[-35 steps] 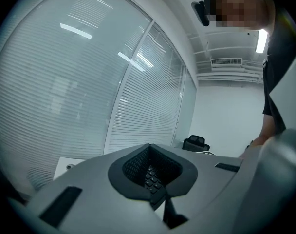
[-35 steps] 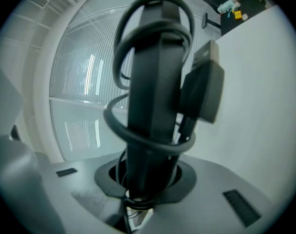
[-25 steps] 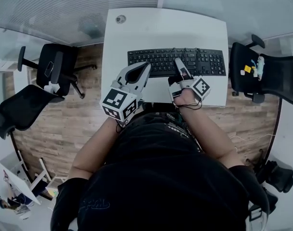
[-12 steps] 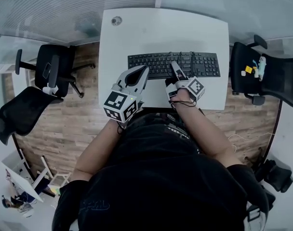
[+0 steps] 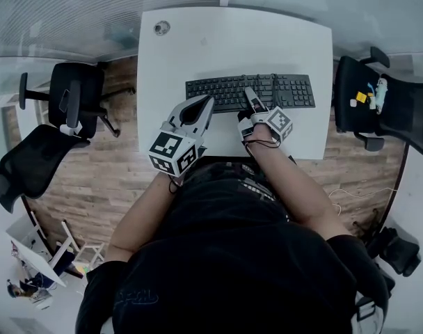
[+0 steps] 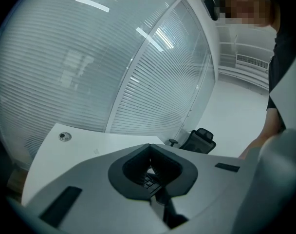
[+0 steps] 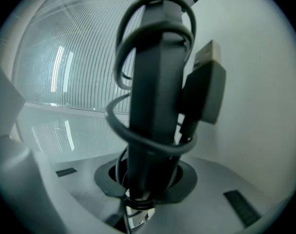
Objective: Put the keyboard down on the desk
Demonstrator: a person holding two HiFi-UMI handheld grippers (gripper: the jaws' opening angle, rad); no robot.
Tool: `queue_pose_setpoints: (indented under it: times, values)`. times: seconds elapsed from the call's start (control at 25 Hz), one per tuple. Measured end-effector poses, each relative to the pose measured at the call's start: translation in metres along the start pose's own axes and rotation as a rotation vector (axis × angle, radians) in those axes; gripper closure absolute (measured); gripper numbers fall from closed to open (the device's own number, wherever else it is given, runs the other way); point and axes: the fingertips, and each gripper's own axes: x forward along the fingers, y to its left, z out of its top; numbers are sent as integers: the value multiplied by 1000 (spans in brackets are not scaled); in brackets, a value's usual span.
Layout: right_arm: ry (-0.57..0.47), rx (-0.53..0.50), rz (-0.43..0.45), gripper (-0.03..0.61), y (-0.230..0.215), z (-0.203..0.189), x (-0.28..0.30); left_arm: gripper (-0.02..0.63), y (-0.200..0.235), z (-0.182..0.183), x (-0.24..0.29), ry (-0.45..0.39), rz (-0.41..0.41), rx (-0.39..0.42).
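Keyboard (image 5: 295,90) lies along desk (image 5: 232,44) near edge, looks down or almost. Right gripper (image 5: 250,96) clamped on it; left gripper (image 5: 206,101) jaws together, empty. Left: release.

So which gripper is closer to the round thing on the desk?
Left. The left gripper holds the keyboard near its left end, just right of the round cap; the right gripper holds its middle, further right.
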Motion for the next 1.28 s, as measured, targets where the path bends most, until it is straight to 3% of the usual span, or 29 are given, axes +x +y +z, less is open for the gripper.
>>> queue_pose_setpoints:
  times: [0.68,1.28]
  values:
    - [-1,52,-50,475,-27,9,10,598,-12,-10,22,43,-24,-10]
    - [45,64,-44,374,-19,3,14,598,-21,-20,25,50,-15,-23]
